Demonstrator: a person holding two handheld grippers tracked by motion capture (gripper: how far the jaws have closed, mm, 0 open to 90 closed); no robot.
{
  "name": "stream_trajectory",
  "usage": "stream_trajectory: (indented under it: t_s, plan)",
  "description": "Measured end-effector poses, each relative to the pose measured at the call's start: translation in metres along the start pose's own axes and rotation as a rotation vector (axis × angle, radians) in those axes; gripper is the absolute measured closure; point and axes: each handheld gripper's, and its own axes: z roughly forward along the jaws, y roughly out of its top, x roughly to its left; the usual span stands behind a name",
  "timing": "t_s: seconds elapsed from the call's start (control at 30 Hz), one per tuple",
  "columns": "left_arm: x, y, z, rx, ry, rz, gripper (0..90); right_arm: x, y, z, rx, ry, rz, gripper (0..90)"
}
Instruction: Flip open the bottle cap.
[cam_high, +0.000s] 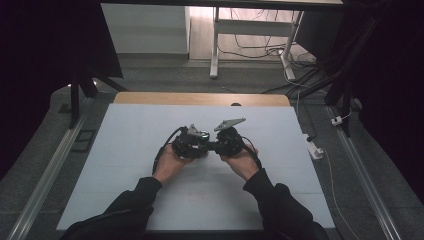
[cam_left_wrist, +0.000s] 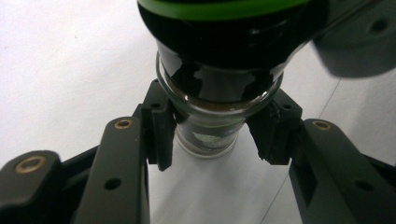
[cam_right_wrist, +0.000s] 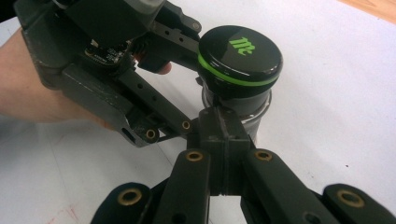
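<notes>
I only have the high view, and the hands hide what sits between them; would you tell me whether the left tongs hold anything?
Observer: Yes, the left tongs are shut on a small glass jar.
Operator: Thank you; does the jar have a lid on?
Observer: It does, a black cap with a green ring.
Operator: And are the right tongs gripping it as well?
Observer: No, the right tongs are shut on nothing, their tips close in front of the jar, just below the cap.

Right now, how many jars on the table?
1: a black-capped glass jar mid-table, clamped at its neck by the left gripper; the shut right gripper sits beside it.
</notes>
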Motion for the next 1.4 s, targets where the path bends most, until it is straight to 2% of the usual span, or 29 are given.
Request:
stream_trajectory:
  t_s: [0.2, 0.67, 0.77, 1.4]
  plan:
    - [0.001, 0.0, 0.0, 0.0, -0.003, 0.0, 53.7, 0.001, 0.001, 0.003, 0.001, 0.0, -0.001, 89.7]
    - [0.001, 0.0, 0.0, 0.003, -0.003, 0.0, 53.8, 0.005, 0.005, -0.002, -0.019, 0.003, -0.021, 89.7]
    - [-0.001, 0.0, 0.0, 0.001, 0.008, 0.006, 53.8, 0.006, 0.007, -0.004, -0.034, -0.003, -0.023, 89.7]
    - [-0.001, 0.0, 0.0, 0.001, 0.003, 0.0, 53.9, -0.002, 0.017, -0.01, -0.083, -0.016, -0.007, 89.7]
